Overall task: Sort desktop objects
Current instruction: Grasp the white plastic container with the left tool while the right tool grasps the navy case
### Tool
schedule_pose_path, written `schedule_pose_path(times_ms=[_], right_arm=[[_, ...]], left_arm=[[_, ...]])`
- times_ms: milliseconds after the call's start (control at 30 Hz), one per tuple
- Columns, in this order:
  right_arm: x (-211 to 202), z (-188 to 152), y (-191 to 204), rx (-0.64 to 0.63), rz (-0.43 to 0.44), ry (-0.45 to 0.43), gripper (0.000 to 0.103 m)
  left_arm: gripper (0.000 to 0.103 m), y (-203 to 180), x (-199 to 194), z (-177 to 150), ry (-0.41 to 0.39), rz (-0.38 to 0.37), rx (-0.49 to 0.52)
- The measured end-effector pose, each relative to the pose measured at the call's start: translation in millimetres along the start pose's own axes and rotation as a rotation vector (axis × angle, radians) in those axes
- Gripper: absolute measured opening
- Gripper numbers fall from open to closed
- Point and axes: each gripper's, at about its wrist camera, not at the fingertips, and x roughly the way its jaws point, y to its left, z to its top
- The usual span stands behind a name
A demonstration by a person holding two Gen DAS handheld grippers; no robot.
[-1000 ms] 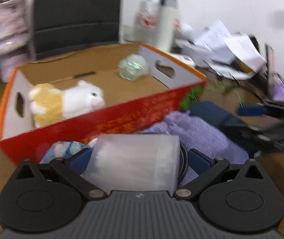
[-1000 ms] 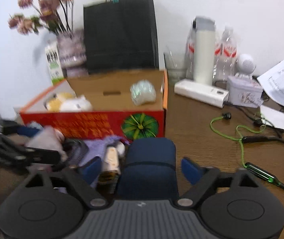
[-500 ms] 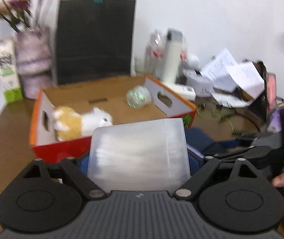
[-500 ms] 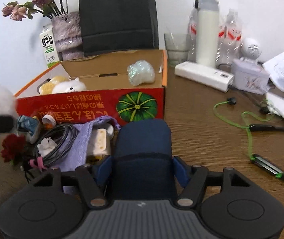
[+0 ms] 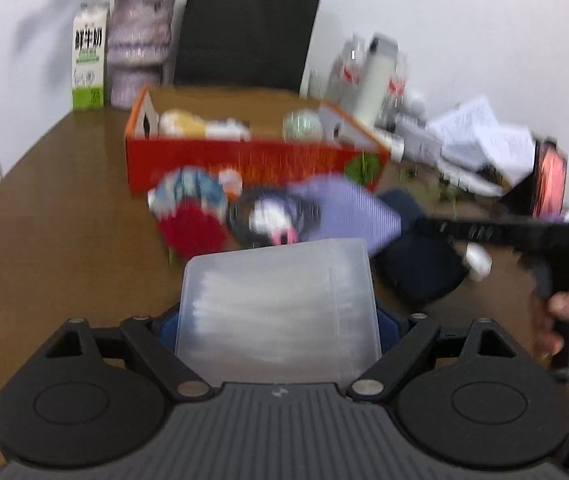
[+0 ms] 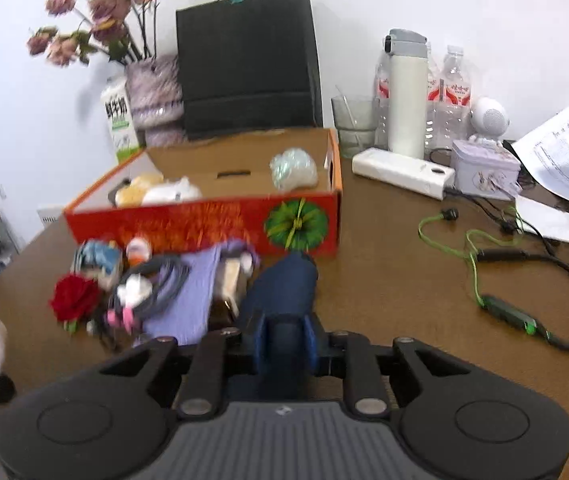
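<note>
Left claw (image 5: pixel 278 320) of mine is clamped on a frosted translucent plastic box (image 5: pixel 276 304), which I hold above the brown wooden tabletop (image 5: pixel 64 248), its far edge tilted up toward the clutter pile. My right claw (image 6: pixel 284 346) is pinched tight on the near end of a dark navy fabric pouch (image 6: pixel 284 284); the pouch stretches away from the claw toward the red cardboard box (image 6: pixel 204 224), and I cannot tell whether its far end touches the tabletop.

Left of the pouch lies the unsorted pile: a lilac knitted cloth (image 6: pixel 192 300), a coil of grey cable (image 6: pixel 156 284) lying on it, a red fabric rose (image 6: pixel 74 298) at the left edge, and a small blue-and-white striped item (image 6: pixel 98 258) just behind the rose.

Inside the red cardboard box sit a yellow-and-white plush toy (image 6: pixel 156 192) at the left end and a pale green crinkled ball (image 6: pixel 294 168) near the right end, well apart.

Behind the box stand a black paper bag (image 6: pixel 248 60), a green-and-white milk carton (image 6: pixel 120 120) and a white insulated flask (image 6: pixel 406 92). A green earphone cable (image 6: pixel 472 248) trails on the tabletop to the right.
</note>
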Motion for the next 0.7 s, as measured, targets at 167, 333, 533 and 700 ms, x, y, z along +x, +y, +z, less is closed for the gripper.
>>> schedule_pose_path(times_ms=[167, 333, 533, 700], right_arm=[[-48.9, -44.1, 20.2, -0.032, 0.032, -0.024, 0.018], [-82.3, -84.3, 26.4, -0.087, 0.039, 0.029, 0.014], [-109.7, -92.6, 23.8, 0.024, 0.035, -0.057, 0.09], [-77.8, -92.7, 51.6, -0.049, -0.006, -0.016, 0.088]], left_arm=[[0.089, -12.7, -2.1, -37.2, 0.064, 0.082, 0.089], [0.087, -15.7, -5.5, -49.5, 0.09, 0.151, 0.133], [0.098, -9.5, -4.1, -45.7, 0.088, 0.135, 0.076], [0.099, 0.9, -5.5, -45.8, 0.085, 0.131, 0.001]])
